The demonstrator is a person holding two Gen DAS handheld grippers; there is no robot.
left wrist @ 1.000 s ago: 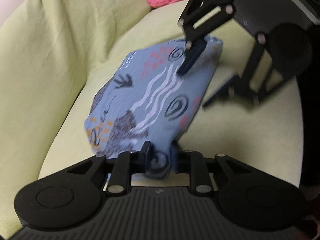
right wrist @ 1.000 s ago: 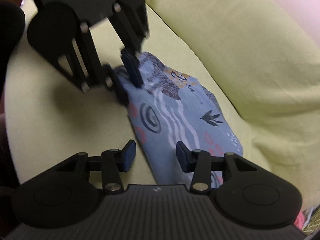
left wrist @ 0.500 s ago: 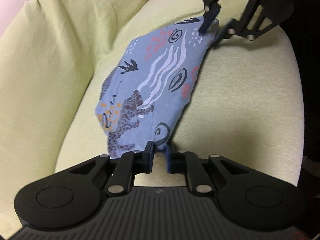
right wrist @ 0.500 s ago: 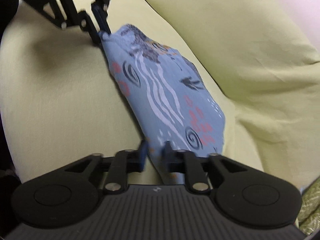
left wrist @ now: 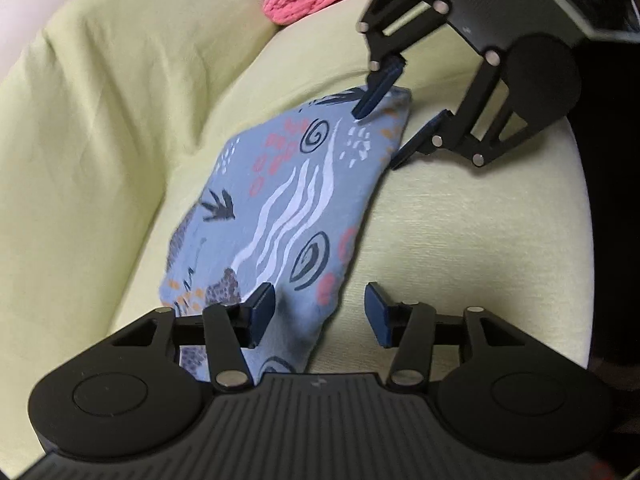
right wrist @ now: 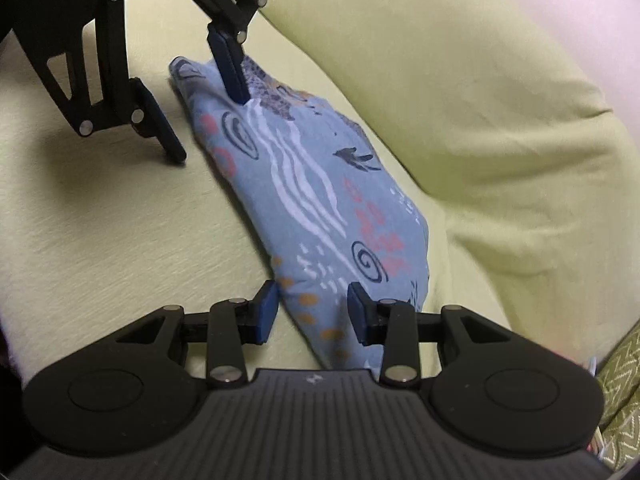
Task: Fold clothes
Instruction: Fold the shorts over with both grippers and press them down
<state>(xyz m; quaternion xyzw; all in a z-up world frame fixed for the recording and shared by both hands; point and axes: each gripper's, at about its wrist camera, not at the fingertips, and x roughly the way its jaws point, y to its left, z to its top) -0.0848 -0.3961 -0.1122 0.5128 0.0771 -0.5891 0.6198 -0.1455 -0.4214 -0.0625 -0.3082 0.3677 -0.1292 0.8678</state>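
Left gripper (left wrist: 320,314) parted, blue patterned garment (left wrist: 292,216) folded flat, wavy stripes

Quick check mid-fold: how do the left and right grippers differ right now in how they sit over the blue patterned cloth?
The left gripper is at the cloth's leopard-print end; the right gripper is at the opposite end, by the white dashes. The left gripper's fingers stand wider apart than the right gripper's. Shared: both are open, each straddling the cloth's edge over the yellow-green cushion, gripping nothing.
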